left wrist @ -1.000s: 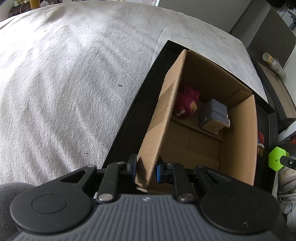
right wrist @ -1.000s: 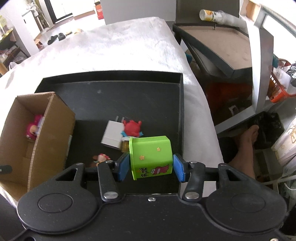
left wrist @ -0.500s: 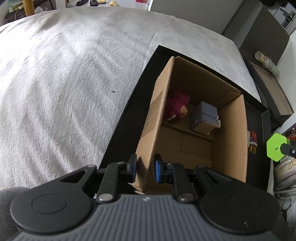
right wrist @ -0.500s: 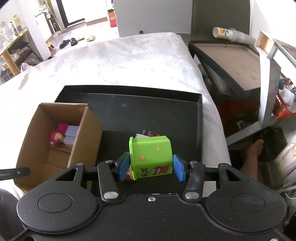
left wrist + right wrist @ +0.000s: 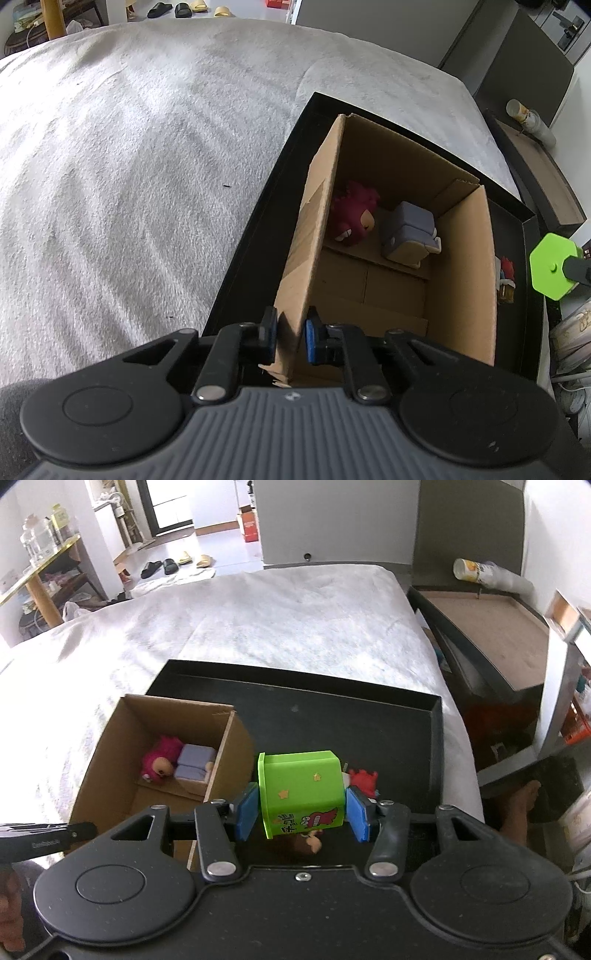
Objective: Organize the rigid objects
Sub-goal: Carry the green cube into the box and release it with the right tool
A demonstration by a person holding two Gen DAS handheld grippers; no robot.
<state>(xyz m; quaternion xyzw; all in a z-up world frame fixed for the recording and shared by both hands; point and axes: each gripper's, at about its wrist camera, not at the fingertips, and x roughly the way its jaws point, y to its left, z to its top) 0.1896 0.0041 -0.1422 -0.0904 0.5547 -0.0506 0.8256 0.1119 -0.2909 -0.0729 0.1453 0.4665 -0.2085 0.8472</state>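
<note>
Right wrist view: a bright green plastic box with star stickers [image 5: 301,792] sits clamped between the right gripper's [image 5: 302,810] blue pads, above the black tray [image 5: 369,716]. Beside it, the left gripper [image 5: 290,336] pinches the near wall of the open brown cardboard box [image 5: 465,273], which stands in the tray holding a magenta plush toy [image 5: 352,218] and a grey block figure [image 5: 408,232].

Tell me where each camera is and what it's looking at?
Left wrist: on the left gripper, looking down into the brown cardboard box; its fingers pinch the box wall; a grey sleeve shows at the corner.
Right wrist: on the right gripper, looking down over the black tray; its fingers hold a bright green plastic cup; a bare foot shows.
Both see the box, the pink plush toy and grey block inside.
</note>
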